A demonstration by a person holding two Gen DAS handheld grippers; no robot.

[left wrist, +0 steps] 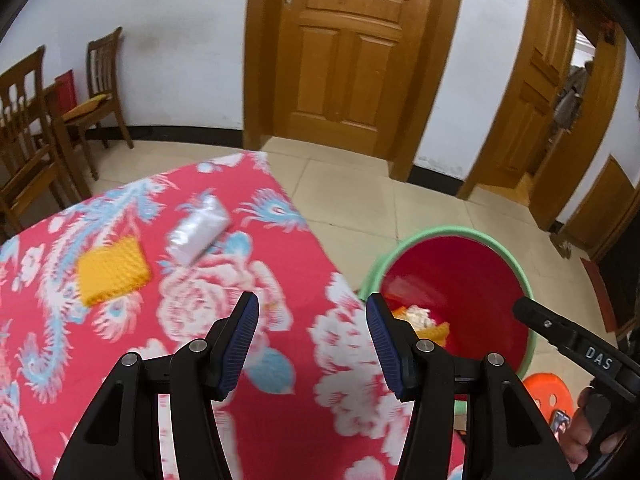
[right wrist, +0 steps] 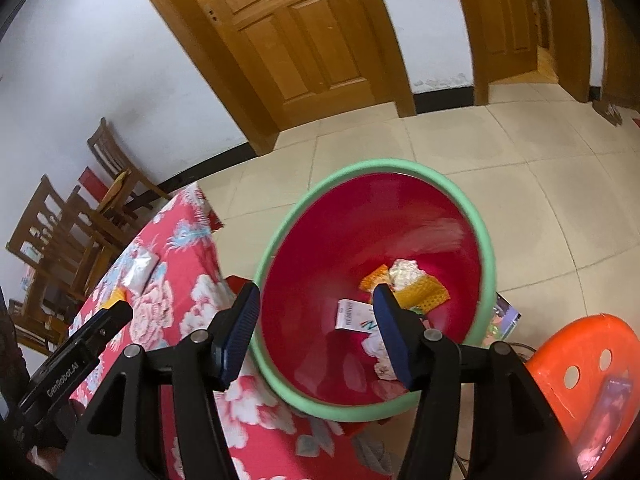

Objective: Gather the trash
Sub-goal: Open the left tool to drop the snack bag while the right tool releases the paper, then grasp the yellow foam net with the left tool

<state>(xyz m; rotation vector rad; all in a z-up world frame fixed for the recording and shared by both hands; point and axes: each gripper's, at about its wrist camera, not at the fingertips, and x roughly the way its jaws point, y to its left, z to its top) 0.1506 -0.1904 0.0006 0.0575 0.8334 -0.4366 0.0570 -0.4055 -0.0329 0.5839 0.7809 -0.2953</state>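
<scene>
Both jaws stood part open, empty. White plastic packet (left wrist: 199,227) and dimpled yellow wrapper (left wrist: 113,270) lay on the floral desk (left wrist: 248,364); crumpled paper and wrappers sat in the red bin (right wrist: 480,224) beside it.

The right claw's near blue ribbed finger pad (right wrist: 394,336) is covering part of a white printed card (right wrist: 354,316) and a pale crumpled scrap (right wrist: 378,354) lying in the red plastic bucket with a green rim (right wrist: 280,220); the card's print is too small to read. Motion blur is smearing a pale streak (right wrist: 432,236) on the bucket's far inner wall. Right of that claw, the picture's edge is cutting off an orange plastic stool (right wrist: 560,364). Ahead of the left claw, a white plastic packet (left wrist: 198,228) is showing blurred.
</scene>
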